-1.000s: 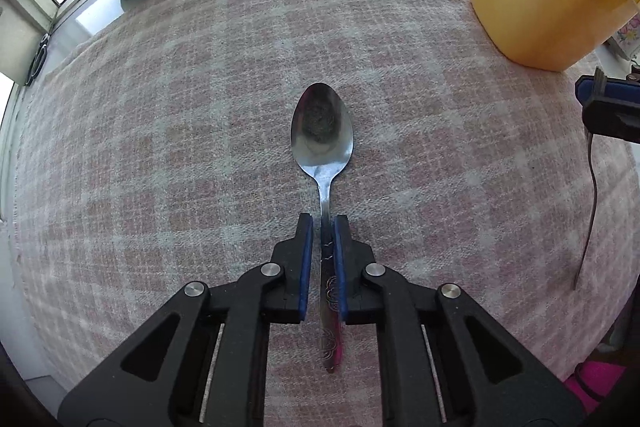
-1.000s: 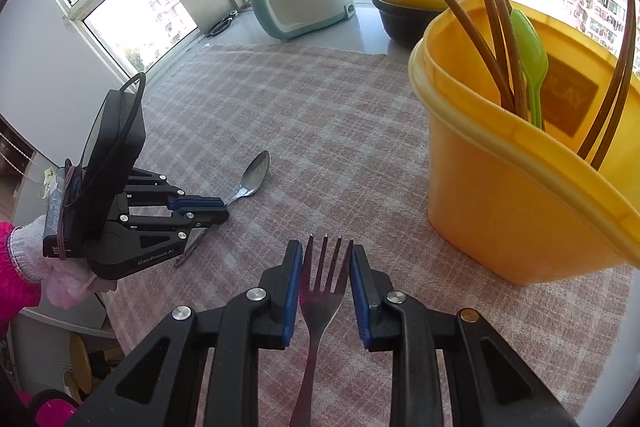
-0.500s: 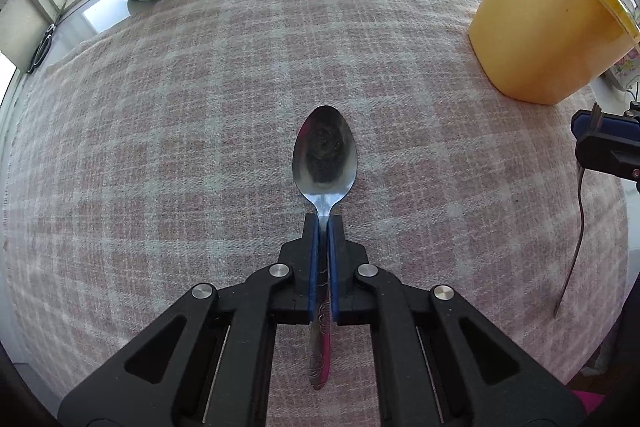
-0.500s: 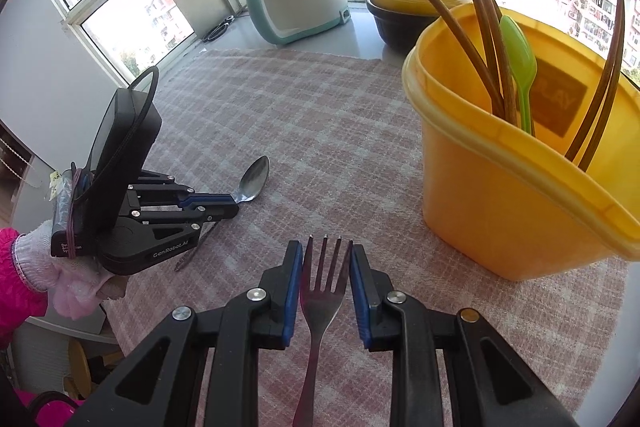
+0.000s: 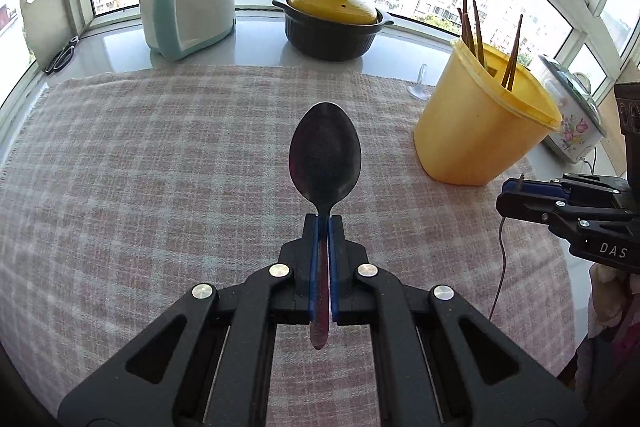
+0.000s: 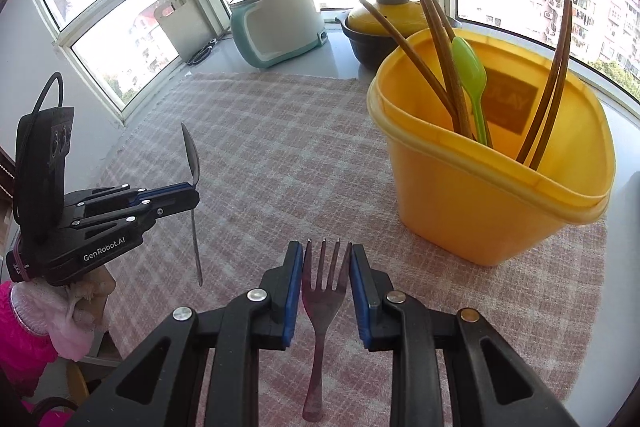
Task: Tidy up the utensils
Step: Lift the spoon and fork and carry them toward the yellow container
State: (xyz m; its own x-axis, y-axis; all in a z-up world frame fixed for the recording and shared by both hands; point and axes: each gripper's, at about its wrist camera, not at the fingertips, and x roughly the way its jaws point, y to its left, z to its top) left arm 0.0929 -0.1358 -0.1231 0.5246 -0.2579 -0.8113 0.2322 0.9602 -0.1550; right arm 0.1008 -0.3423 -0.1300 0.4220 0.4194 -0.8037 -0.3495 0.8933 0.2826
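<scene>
I have the checked cloth (image 5: 160, 163) spread across the whole tabletop, with the yellow bucket (image 6: 496, 195) standing on it at my right, chopsticks (image 6: 424, 39) and a green plastic spoon (image 6: 472, 79) leaning inside; a brownish label shows through its far wall, the letters too faint for me to read. On the sill behind stand a white and teal cooker (image 5: 188, 7) and a dark pot with a yellow lid (image 5: 332, 19). My left gripper (image 6: 194, 193), marked "GenRobot.AI" on its side, is clamped on the neck of the metal spoon (image 5: 325, 159), which is clear of the cloth, bowl upward, handle hanging below the pads. My right gripper (image 6: 323, 287), with "DAS" readable on its body, points down at the cloth near the bucket and pinches the fork (image 6: 322, 291) by its head, tines forward.
</scene>
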